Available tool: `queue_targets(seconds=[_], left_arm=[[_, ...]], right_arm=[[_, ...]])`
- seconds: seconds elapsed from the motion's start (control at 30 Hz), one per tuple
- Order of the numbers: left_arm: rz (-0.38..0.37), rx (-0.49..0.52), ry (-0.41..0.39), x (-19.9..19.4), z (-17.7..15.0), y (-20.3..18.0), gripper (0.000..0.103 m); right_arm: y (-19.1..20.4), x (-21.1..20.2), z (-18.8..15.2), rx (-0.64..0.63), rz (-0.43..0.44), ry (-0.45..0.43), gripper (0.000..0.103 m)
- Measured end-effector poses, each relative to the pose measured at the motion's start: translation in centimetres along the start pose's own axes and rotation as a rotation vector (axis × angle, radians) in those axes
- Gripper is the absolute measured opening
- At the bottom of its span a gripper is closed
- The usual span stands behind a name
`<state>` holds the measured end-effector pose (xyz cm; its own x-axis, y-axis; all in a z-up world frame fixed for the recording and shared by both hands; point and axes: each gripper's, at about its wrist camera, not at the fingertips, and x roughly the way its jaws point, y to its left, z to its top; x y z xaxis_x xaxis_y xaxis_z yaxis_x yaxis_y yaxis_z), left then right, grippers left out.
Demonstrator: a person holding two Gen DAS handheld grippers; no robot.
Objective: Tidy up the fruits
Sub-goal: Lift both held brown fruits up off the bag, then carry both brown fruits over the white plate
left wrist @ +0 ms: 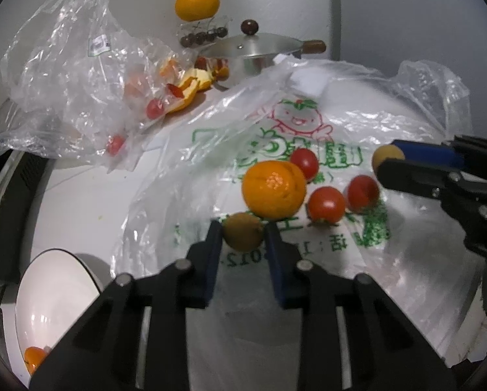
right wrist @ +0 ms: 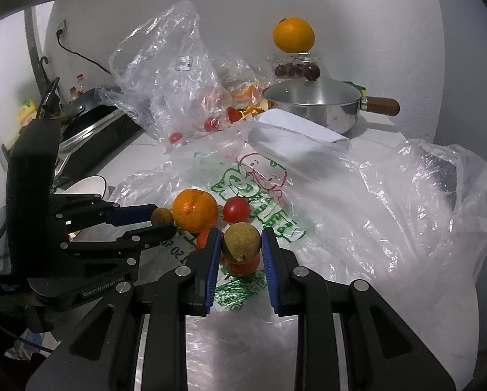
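Observation:
On a printed plastic bag (left wrist: 308,130) lie an orange (left wrist: 273,189), three cherry tomatoes (left wrist: 327,204) and small brown round fruits. My left gripper (left wrist: 243,231) is shut on one brown fruit (left wrist: 243,231) just in front of the orange; it also shows in the right wrist view (right wrist: 161,216). My right gripper (right wrist: 241,244) is shut on another brown fruit (right wrist: 241,241), above a tomato (right wrist: 242,265); it shows in the left wrist view (left wrist: 386,158) at the right.
A white bowl (left wrist: 48,296) holding an orange piece sits at lower left. A clear bag (left wrist: 67,75) with tomatoes and orange peel (left wrist: 191,88) lies behind. A lidded steel pan (right wrist: 312,104), a jar with an orange (right wrist: 294,34) on top, and a stove (right wrist: 90,120) stand further back.

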<state>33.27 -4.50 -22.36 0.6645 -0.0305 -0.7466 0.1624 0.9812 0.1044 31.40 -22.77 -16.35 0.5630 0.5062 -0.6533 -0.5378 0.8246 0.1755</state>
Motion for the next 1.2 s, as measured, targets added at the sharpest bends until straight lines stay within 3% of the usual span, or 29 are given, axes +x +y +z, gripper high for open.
queue_targets(seconds=[0.67, 1.2], left_arm=[[-0.044, -0.035, -0.086, -5.8, -1.1, 1.3, 0.028], [-0.036, -0.091, -0.129, -9.2, -3.3, 5.5, 0.028]], right_arm=[[3.8, -1.8, 0.4, -0.047, -0.016, -0.023, 0.027], [8.5, -1.9, 0.6, -0.101, -0.012, -0.035, 0.027]])
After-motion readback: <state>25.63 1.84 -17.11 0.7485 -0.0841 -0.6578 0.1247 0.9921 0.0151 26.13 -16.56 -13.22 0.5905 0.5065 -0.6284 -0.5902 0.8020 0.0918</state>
